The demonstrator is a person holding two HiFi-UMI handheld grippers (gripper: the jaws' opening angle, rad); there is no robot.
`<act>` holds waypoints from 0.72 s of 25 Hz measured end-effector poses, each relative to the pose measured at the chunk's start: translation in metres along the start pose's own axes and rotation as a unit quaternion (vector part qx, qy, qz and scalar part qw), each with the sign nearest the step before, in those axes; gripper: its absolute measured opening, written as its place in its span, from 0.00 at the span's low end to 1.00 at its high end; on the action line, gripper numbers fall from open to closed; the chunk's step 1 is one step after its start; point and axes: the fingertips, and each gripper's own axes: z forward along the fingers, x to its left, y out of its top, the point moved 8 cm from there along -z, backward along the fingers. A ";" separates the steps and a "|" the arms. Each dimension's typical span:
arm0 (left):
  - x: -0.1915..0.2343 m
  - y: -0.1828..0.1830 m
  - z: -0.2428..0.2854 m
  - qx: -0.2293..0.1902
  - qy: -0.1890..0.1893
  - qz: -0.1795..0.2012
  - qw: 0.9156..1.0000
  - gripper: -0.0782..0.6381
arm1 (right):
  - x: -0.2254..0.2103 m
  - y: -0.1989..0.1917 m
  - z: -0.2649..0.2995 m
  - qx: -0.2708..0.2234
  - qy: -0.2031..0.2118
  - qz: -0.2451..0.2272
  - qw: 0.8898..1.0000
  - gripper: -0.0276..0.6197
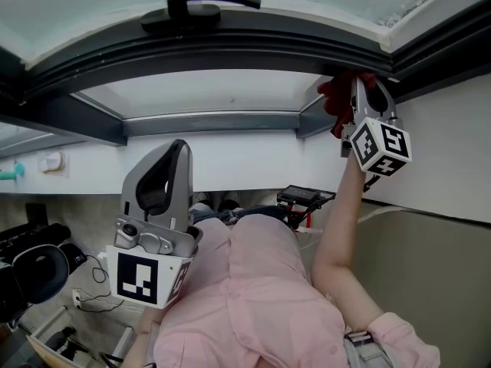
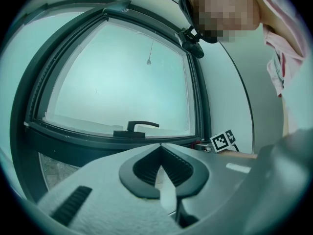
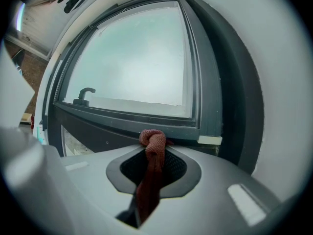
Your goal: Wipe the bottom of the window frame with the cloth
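Since the cloth [image 3: 150, 173] looks soft, light and limp, grip it by its bunched length. Item: dark red weave, clamped in your right hand-held gripper [image 1: 368, 102], with a knotted wad just past the tips at the window frame [image 3: 127, 119] bottom. Left hand-held gripper [image 2: 160, 150]: jaws together, empty.

At lower centre of the frame, the right gripper [image 3: 153, 150] has its fingers [image 3: 179, 168] closed on a red cloth [image 3: 148, 182], whose bunched tip sits right at the bottom rail of the dark window frame [image 3: 122, 119]. A handle [image 3: 86, 94] shows at middle left.
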 end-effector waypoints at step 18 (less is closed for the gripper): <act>-0.005 -0.001 -0.001 -0.001 0.004 0.000 1.000 0.11 | -0.037 -0.005 -0.008 -0.003 -0.061 0.039 0.997 0.13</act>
